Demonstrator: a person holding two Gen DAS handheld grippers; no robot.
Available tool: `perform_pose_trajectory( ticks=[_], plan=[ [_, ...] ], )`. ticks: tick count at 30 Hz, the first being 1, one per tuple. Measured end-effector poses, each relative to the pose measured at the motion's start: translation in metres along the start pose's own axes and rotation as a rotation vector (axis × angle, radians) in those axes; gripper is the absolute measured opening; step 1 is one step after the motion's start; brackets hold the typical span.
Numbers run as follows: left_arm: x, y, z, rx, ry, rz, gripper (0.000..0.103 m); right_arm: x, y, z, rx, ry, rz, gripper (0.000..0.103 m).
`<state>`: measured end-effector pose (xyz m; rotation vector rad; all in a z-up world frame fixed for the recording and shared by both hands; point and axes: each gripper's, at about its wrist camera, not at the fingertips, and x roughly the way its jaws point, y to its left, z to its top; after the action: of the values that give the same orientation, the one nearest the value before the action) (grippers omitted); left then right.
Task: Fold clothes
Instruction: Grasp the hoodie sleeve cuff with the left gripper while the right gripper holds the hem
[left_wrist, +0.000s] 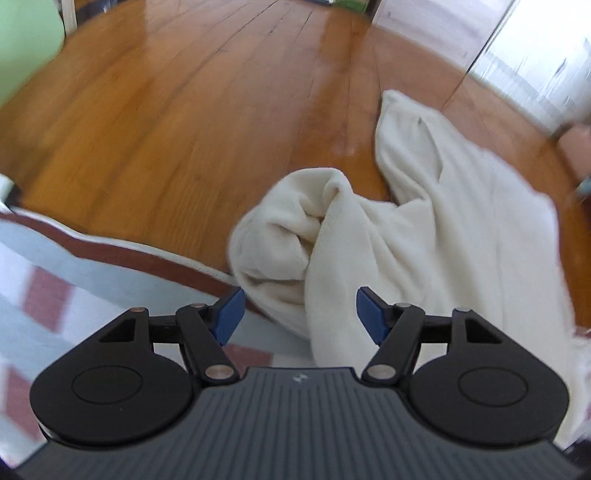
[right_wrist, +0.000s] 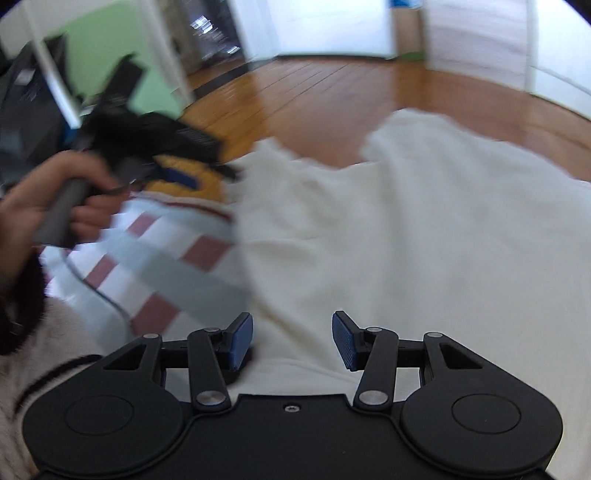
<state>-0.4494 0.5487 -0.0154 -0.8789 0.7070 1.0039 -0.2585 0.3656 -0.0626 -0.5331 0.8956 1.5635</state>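
A cream-white fleece garment (left_wrist: 424, 221) lies crumpled, partly on a checked cloth and partly over the wooden floor. In the left wrist view my left gripper (left_wrist: 300, 314) is open, its blue pads (left_wrist: 231, 314) either side of a bunched fold, not closed on it. In the right wrist view the same garment (right_wrist: 406, 229) spreads wide in front. My right gripper (right_wrist: 292, 339) is open just above it, holding nothing. The left gripper (right_wrist: 177, 162) shows there at the left, blurred, held by a hand (right_wrist: 55, 192) near the garment's left edge.
A blue, white and maroon checked cloth (left_wrist: 55, 288) covers the surface under the garment; it also shows in the right wrist view (right_wrist: 166, 266). Wooden floor (left_wrist: 184, 110) lies beyond. A green panel (right_wrist: 107, 55) and white walls stand at the back.
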Motion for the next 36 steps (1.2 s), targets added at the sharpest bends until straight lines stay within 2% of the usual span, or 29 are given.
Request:
perform_pose_trajectory(
  ticks=[3,7,10,12,13,14,16,19,20,22,24,27,29,33,35,36],
  plan=[
    [0.022,0.014,-0.006,-0.047,-0.010,-0.084,0.066,0.029,0.020,-0.002,-0.016,0.044,0.037,0.053],
    [0.050,0.029,-0.011,-0.108,-0.022,-0.198,0.066,0.048,0.022,-0.015,-0.054,0.051,-0.021,0.053],
    [0.067,0.025,-0.001,-0.134,-0.038,-0.244,0.069,0.062,0.023,-0.025,-0.082,0.056,-0.064,0.052],
    [0.073,0.019,0.001,-0.105,-0.058,-0.224,0.066,0.071,0.024,-0.032,-0.101,0.060,-0.093,0.022],
    [0.076,0.016,0.002,-0.088,-0.069,-0.211,0.036,0.076,0.024,-0.035,-0.111,0.061,-0.108,0.019],
    [0.079,0.013,0.004,-0.072,-0.080,-0.198,0.010,0.073,0.025,-0.039,-0.124,0.036,-0.104,0.016],
    [0.062,0.010,0.008,-0.076,-0.167,-0.199,0.008,0.057,0.028,-0.048,-0.145,-0.017,-0.082,0.013],
    [0.002,0.006,0.014,-0.058,-0.358,-0.194,0.008,0.034,0.029,-0.058,-0.161,-0.088,-0.028,0.011],
    [-0.005,0.010,0.011,-0.071,-0.364,-0.176,0.008,0.026,0.028,-0.061,-0.163,-0.115,-0.002,0.011],
    [-0.008,0.020,0.004,-0.112,-0.333,-0.130,0.008,0.019,0.028,-0.063,-0.185,-0.135,0.026,0.011],
    [-0.012,0.029,-0.004,-0.153,-0.302,-0.084,0.008,0.025,0.033,-0.067,-0.250,-0.095,0.016,0.011],
    [0.019,0.056,-0.013,-0.283,-0.113,-0.001,0.009,0.042,0.044,-0.077,-0.355,-0.014,-0.033,0.011],
    [0.022,0.069,-0.015,-0.345,-0.064,0.008,0.010,0.052,0.051,-0.082,-0.404,0.024,-0.067,0.011],
    [0.011,0.072,-0.015,-0.365,-0.072,-0.021,0.019,0.053,0.050,-0.072,-0.371,0.054,-0.052,0.011],
    [0.009,0.075,-0.018,-0.371,-0.058,-0.019,0.036,0.053,0.052,-0.074,-0.396,0.065,-0.057,0.011],
    [0.008,0.079,-0.020,-0.381,-0.049,-0.025,0.038,0.052,0.054,-0.075,-0.415,0.073,-0.062,0.011]
  ],
)
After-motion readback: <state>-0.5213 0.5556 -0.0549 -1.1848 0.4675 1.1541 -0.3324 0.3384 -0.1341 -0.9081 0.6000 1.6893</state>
